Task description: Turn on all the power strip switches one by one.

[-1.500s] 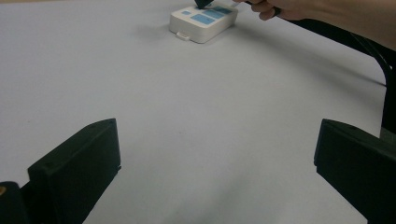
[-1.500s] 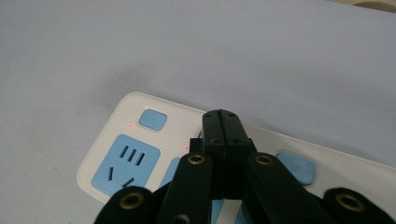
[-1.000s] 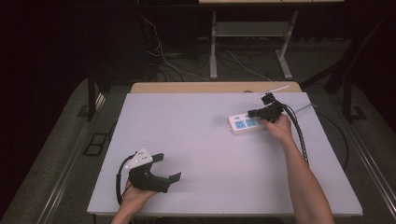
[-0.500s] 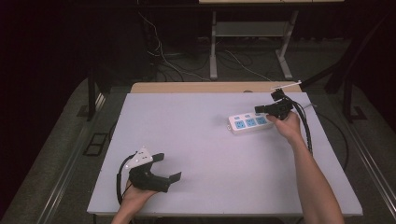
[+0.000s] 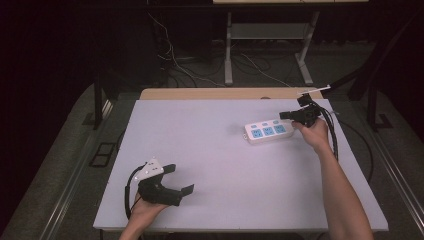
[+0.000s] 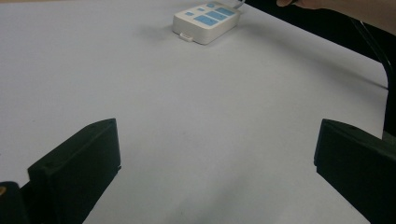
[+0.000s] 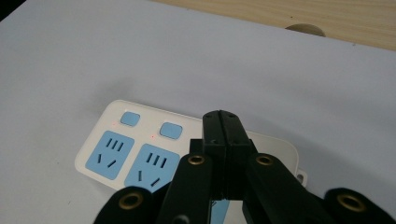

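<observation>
Near edge, lower left of the high view: left gripper [image 5: 180, 180] held in the person's left hand [image 5: 145, 209], low over the white table [image 5: 200, 150], jaws spread wide and nothing between them; its grey plate [image 5: 149, 169] faces up; black cable [image 5: 128, 192] loops off toward the frame's left. Left gripper view confirms it: the two black jaws sit at the lower left and lower right corners, bare table surface between them; power strip [image 6: 206, 19] at the top centre of that frame, well apart from the jaws; a forearm [image 6: 350, 11] crosses the upper right corner.

Mid frame, high view: right forearm [image 5: 340, 190] runs up from the bottom right to the right hand [image 5: 315, 132].

Far, upper right of the high view: white power strip [image 5: 270, 131] lies flat on the table, long side roughly across the frame, three blue sockets on top; right gripper [image 5: 286, 115] sits at the strip's right end, jaws pointing left; cables [image 5: 332, 135] trail down the wrist. Right gripper view: jaws pressed together, no gap, nothing between them, tips over the strip [image 7: 140, 144] at centre frame; touching or just above it, cannot tell; two blue sockets and two blue buttons [image 7: 170, 130] visible left of the jaws; small red dots beside the buttons; wooden strip [image 7: 327, 18] along the upper right beyond the white surface.
</observation>
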Tool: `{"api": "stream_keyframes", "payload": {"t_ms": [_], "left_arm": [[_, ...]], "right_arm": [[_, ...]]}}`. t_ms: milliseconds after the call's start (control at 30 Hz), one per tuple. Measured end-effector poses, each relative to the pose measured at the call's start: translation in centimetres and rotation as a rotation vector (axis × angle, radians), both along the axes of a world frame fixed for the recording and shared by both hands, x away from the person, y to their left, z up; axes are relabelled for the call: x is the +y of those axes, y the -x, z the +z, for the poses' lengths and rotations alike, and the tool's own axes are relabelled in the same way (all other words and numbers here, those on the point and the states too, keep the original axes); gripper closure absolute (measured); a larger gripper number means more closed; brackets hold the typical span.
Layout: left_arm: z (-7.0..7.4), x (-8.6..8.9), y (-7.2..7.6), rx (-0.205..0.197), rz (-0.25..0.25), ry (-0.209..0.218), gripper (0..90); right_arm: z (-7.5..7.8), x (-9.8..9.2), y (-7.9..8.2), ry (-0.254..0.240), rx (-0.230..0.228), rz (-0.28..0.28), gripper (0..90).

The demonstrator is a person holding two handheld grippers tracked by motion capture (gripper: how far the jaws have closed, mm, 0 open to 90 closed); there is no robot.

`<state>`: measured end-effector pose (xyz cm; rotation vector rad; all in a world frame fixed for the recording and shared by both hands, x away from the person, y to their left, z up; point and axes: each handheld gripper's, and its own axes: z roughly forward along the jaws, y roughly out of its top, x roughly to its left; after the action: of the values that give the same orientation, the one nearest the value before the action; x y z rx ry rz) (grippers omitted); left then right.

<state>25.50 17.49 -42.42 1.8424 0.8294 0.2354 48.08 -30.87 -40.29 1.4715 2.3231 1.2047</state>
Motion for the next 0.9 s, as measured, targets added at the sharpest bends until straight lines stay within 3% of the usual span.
{"api": "stream_keyframes", "payload": {"t_ms": [400,733,900], "left_arm": [[0.0,0.1,0.0,0.0,0.0,0.001,0.0],[0.1,0.2,0.1,-0.003,0.005,0.005,0.0],[0.1,0.1,0.1,-0.003,0.002,0.002,0.0]], "right_arm": [[-1.3,0.3,-0.6,-0.031,0.026,-0.015,89.9],[-2.2,1.3,-0.9,0.009,0.049,-0.029,89.9],[-2.1,1.6,-0.9,0.043,0.031,-0.016,90.0]]}}
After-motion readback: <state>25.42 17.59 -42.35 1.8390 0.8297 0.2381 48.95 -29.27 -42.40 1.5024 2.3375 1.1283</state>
